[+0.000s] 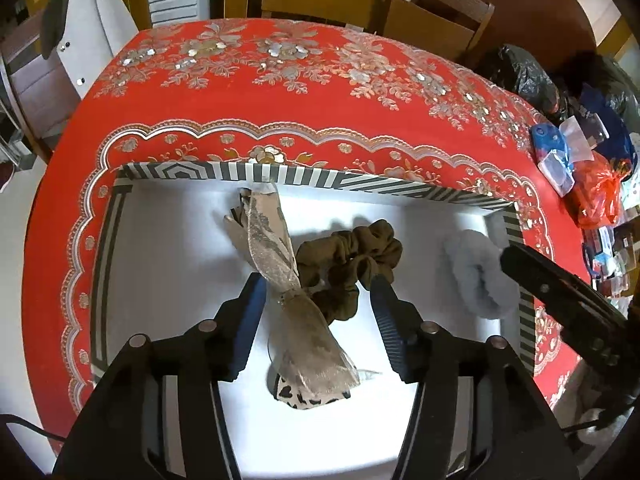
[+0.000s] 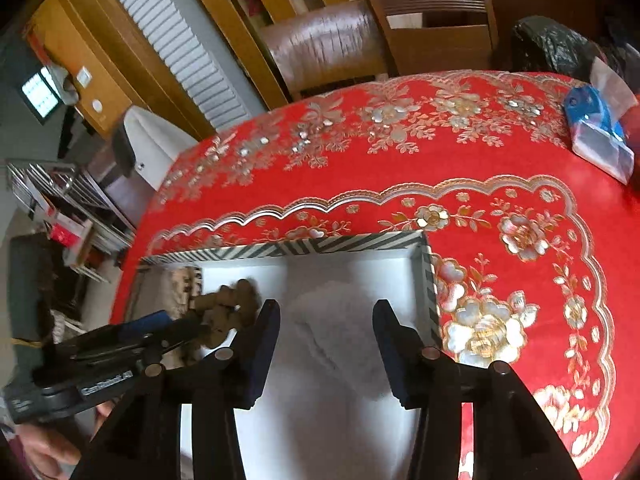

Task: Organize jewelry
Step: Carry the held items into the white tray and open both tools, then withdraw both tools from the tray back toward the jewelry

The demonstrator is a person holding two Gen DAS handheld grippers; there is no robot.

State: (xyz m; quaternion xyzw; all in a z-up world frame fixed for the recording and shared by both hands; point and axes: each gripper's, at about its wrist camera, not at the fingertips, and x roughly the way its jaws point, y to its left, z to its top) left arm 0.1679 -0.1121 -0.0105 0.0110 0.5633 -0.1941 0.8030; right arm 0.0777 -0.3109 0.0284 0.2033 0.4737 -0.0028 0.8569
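Note:
A striped-rim box (image 1: pixel 304 178) with a white floor sits on the red table. In it lie a beige sheer ribbon bow (image 1: pixel 280 264), an olive scrunchie (image 1: pixel 352 256), a leopard-print piece (image 1: pixel 304 396) and a fluffy pale blue scrunchie (image 1: pixel 476 276). My left gripper (image 1: pixel 318 284) is open above the bow's knot and the olive scrunchie, holding nothing. My right gripper (image 2: pixel 326 312) is open over the fluffy scrunchie (image 2: pixel 332 336) in the box's right end (image 2: pixel 428 280). The right gripper's finger (image 1: pixel 560 292) shows in the left wrist view. The olive scrunchie (image 2: pixel 232 304) shows in the right wrist view beside the left gripper.
The red floral tablecloth (image 1: pixel 280 92) covers a round table. Plastic bags and blue packets (image 1: pixel 556 156) crowd the right edge. A blue packet (image 2: pixel 600 132) lies at far right. Wooden chairs (image 2: pixel 400 32) stand behind the table.

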